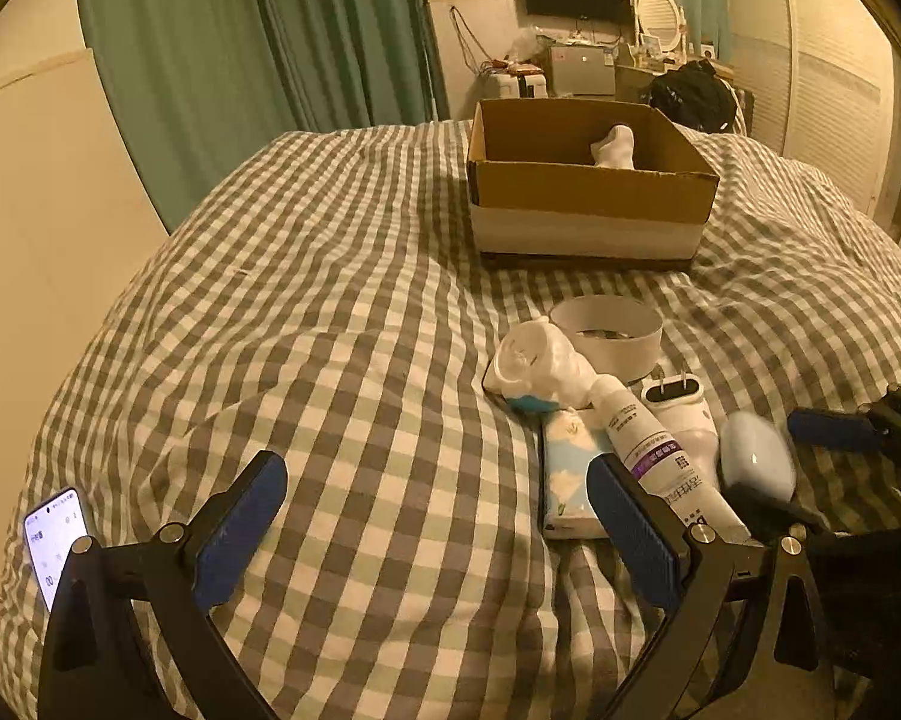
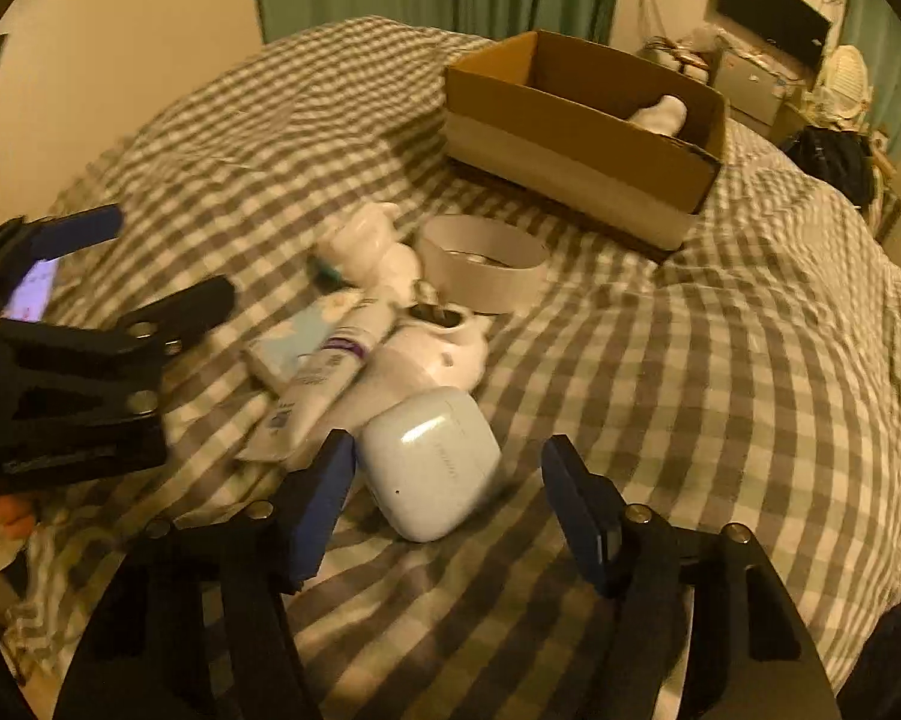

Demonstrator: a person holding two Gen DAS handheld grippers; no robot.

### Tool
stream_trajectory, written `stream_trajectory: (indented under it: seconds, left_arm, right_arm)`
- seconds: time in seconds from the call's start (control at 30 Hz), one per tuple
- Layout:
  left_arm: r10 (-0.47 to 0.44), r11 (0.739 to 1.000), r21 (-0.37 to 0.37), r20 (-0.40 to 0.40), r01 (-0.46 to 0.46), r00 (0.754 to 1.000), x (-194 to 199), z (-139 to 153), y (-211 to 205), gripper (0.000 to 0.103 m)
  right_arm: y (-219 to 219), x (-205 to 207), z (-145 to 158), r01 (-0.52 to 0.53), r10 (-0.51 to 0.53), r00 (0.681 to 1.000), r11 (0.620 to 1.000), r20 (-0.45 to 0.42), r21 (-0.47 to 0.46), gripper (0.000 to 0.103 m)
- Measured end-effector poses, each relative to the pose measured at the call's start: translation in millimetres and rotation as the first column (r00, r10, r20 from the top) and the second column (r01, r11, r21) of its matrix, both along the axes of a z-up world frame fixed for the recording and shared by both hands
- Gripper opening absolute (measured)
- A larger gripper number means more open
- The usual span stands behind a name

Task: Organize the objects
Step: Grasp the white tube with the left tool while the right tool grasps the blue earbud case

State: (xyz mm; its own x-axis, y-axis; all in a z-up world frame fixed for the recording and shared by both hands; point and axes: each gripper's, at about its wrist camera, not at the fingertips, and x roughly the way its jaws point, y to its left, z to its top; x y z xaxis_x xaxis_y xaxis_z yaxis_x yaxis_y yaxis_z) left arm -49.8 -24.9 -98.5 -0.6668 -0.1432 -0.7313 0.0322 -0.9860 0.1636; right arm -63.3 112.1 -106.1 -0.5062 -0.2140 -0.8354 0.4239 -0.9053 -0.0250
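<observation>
Bed (image 1: 360,276) with checked cover takes up most of both views, box (image 1: 588,192) sitting at the far end. Pile of small stuff nearer: tube (image 2: 336,360), tissues (image 1: 567,474). Right gripper (image 2: 450,480) spread wide around the earbud case (image 2: 432,462), left pad touching it. Left gripper (image 1: 438,516) wide apart too, holding nothing.

Cardboard box (image 1: 588,204) sits on bed (image 1: 330,300); round tub (image 1: 606,336) just in front of box. Tube (image 1: 660,456), tissue pack (image 1: 570,480) & earbud case (image 2: 432,462) lie nearer still, in front of tub.
</observation>
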Motion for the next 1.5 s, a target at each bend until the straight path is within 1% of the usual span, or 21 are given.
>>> stream_trajectory:
  seconds: [0.03, 0.17, 0.4, 0.43, 0.47, 0.5, 0.6, 0.67, 0.73, 0.8, 0.83, 0.87, 0.9, 0.93, 0.97, 1.0, 1.13, 1.2, 1.23, 1.33, 1.5]
  left_arm:
    - [-0.002, 1.0, 0.006, 0.004, 0.002, 1.0, -1, 0, 0, 0.103]
    - [-0.009, 1.0, 0.014, 0.015, 0.009, 1.0, -3, -2, 2, 0.103]
    - [-0.038, 0.998, 0.058, 0.009, 0.038, 0.999, -3, 6, 8, 0.103]
    - [-0.051, 0.997, 0.066, 0.008, 0.05, 0.999, -3, 7, 11, 0.103]
    - [-0.06, 0.996, 0.07, 0.009, 0.06, 0.998, -4, 7, 14, 0.103]
    - [-0.072, 0.995, 0.072, 0.01, 0.071, 0.997, -6, 7, 18, 0.103]
    - [-0.117, 0.991, 0.066, 0.021, 0.115, 0.993, -13, 0, 32, 0.103]
    - [-0.133, 0.99, 0.059, 0.047, 0.131, 0.99, -19, -9, 37, 0.103]
    - [-0.147, 0.988, 0.064, 0.07, 0.143, 0.987, -22, -18, 40, 0.1]
    - [-0.151, 0.987, 0.061, 0.079, 0.147, 0.985, -22, -22, 40, 0.087]
    - [-0.158, 0.986, 0.065, 0.09, 0.152, 0.983, -24, -25, 41, 0.084]
    - [-0.166, 0.985, 0.07, 0.101, 0.16, 0.981, -25, -27, 41, 0.076]
    - [-0.175, 0.983, 0.075, 0.114, 0.167, 0.978, -27, -31, 43, 0.064]
    - [-0.186, 0.981, 0.082, 0.129, 0.177, 0.974, -30, -35, 45, 0.059]
    - [-0.198, 0.978, 0.092, 0.135, 0.186, 0.971, -30, -37, 45, 0.047]
    - [-0.211, 0.975, 0.107, 0.141, 0.197, 0.967, -30, -38, 46, 0.04]
    - [-0.212, 0.973, 0.118, 0.135, 0.196, 0.968, -29, -36, 43, 0.034]
    - [-0.199, 0.976, 0.113, 0.128, 0.185, 0.972, -27, -34, 40, 0.021]
    - [-0.192, 0.977, 0.113, 0.121, 0.178, 0.974, -27, -31, 38, 0.02]
    - [-0.189, 0.977, 0.117, 0.105, 0.177, 0.976, -23, -25, 33, 0.019]
    - [-0.185, 0.978, 0.108, 0.076, 0.176, 0.98, -19, -17, 32, 0.019]
  right_arm:
    - [-1, 0, -2, 0.011, -0.011, 1.0, 0.999, -0.007, 0.034, 0.054]
    - [-8, -2, -11, 0.016, -0.014, 1.0, 0.995, -0.018, 0.099, 0.054]
    - [-1, -2, -6, 0.027, -0.026, 0.999, 0.999, -0.026, 0.039, 0.051]
    - [1, -2, -4, 0.027, -0.027, 0.999, 0.999, -0.03, 0.026, 0.037]
    - [4, 0, 2, 0.026, -0.026, 0.999, 1.0, -0.042, -0.002, 0.03]
    - [6, 2, 8, 0.028, -0.029, 0.998, 0.999, -0.057, -0.018, 0.026]
    - [12, 3, 19, 0.032, -0.034, 0.996, 0.999, -0.079, -0.02, 0.023]
    - [17, -1, 19, 0.042, -0.045, 0.997, 0.998, -0.069, -0.035, 0.022]
    - [20, 0, 20, 0.055, -0.058, 0.995, 0.998, -0.076, -0.041, 0.022]
    - [21, 1, 21, 0.059, -0.061, 0.994, 0.998, -0.09, -0.028, 0.022]
    - [21, 1, 21, 0.064, -0.066, 0.993, 0.998, -0.094, -0.024, 0.022]
    - [22, 0, 21, 0.067, -0.069, 0.993, 0.997, -0.093, -0.025, 0.022]
    - [21, 0, 19, 0.066, -0.068, 0.994, 0.998, -0.089, -0.025, 0.022]
    - [22, -1, 18, 0.065, -0.067, 0.994, 0.998, -0.086, -0.022, 0.022]
    - [20, -1, 16, 0.063, -0.064, 0.995, 0.998, -0.081, -0.015, 0.022]
    - [19, -2, 14, 0.062, -0.062, 0.995, 0.998, -0.078, -0.009, 0.023]
    - [18, -5, 10, 0.062, -0.064, 0.996, 0.998, -0.061, -0.022, 0.024]
    - [15, -7, 8, 0.059, -0.06, 0.997, 0.998, -0.054, -0.019, 0.025]
    - [12, -8, 6, 0.053, -0.054, 0.997, 0.998, -0.05, -0.013, 0.027]
    - [7, -11, -2, 0.046, -0.046, 0.998, 0.999, -0.031, 0.005, 0.034]
    - [1, -12, -6, 0.042, -0.041, 0.998, 0.998, -0.038, 0.043, 0.036]
